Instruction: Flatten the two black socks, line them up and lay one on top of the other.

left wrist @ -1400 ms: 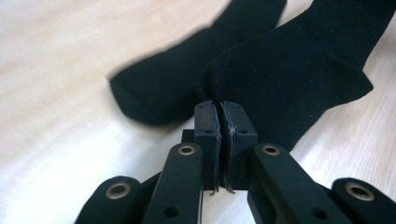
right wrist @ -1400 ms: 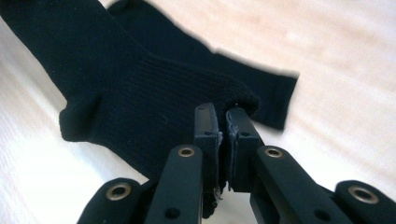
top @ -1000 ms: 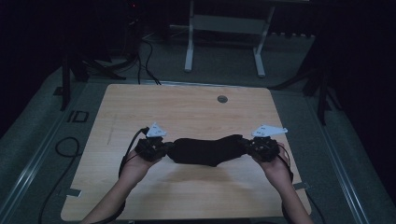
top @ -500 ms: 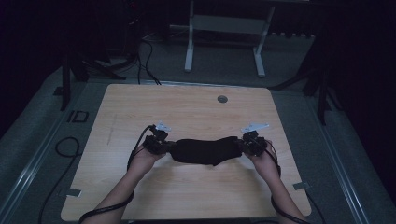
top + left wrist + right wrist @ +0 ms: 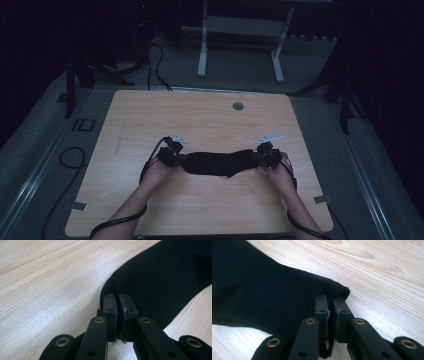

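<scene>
The left gripper [image 5: 117, 302] has its two black jaws drawn together on the edge of a black knitted cloth [image 5: 160, 280], with only a thin seam of fabric showing between the pads; in the high view this left gripper [image 5: 172, 156] sits at the left end of the cloth [image 5: 217, 162], the person's left hand [image 5: 157, 172] wrapped round it from the near side and a cable looping away from it to the left. The right gripper [image 5: 330, 303] is likewise clamped on the cloth [image 5: 257, 290], its jaws pinching a corner whose tip pokes out just past the right pad; a few pale fibres cling to the inner faces of the pads; in the high view the right gripper [image 5: 265, 154] holds the right end, with the right hand [image 5: 280, 170] behind it on the near side. The cloth spans the gap between the two grippers, a dark ribbed strip running left to right, slightly sagging along its near edge, and lying on or just above the tabletop [image 5: 210, 125], whether it touches everywhere I cannot tell; it lies in the middle of the light wooden tabletop, a little toward the near edge. Farther off, near the far edge of the tabletop, a small round grey grommet [image 5: 238, 106] is set into the wood; beyond the tabletop a white frame [image 5: 240, 30] stands on the grey floor.
</scene>
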A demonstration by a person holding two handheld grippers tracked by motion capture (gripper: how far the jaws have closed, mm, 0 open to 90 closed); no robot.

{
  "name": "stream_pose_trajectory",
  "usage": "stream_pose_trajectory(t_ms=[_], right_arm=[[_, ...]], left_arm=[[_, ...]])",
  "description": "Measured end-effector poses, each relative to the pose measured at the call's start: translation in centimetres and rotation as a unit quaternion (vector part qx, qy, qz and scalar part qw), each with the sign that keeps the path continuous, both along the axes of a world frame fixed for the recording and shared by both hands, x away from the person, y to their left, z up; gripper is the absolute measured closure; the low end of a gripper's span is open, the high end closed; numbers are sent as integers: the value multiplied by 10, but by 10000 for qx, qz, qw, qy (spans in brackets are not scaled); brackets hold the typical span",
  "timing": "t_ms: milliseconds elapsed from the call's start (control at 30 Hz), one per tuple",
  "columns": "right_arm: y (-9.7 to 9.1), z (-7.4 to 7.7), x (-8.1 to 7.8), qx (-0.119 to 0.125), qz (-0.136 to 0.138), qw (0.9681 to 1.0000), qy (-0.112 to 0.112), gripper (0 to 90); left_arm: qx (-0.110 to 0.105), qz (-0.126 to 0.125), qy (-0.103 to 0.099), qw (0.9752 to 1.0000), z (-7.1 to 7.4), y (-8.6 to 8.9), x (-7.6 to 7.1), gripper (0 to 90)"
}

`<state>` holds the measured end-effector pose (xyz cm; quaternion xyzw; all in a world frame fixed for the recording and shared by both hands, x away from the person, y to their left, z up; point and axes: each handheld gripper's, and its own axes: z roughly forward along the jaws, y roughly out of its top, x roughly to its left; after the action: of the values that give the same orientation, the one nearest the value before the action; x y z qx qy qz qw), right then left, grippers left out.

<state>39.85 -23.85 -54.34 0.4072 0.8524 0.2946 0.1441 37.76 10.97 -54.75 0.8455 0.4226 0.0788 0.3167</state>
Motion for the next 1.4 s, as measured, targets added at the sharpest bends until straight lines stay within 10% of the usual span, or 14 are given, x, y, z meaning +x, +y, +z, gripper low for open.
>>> stream_pose_trajectory(t_ms=[400,567,933,1400], right_arm=[[-6,14,-5,280,-50,9994,-171,633],[-7,28,-13,398,7,9985,-376,836],[12,-5,-15,194,272,9994,53,893],[21,-8,-11,331,325,9989,-15,875]], left_arm=[[-215,112,-396,9989,14,10,-10,639],[-350,53,-678,9971,25,8,-17,792],[-158,-89,-326,9993,-8,-8,-11,884],[-125,117,-435,9989,-11,5,-9,894]])
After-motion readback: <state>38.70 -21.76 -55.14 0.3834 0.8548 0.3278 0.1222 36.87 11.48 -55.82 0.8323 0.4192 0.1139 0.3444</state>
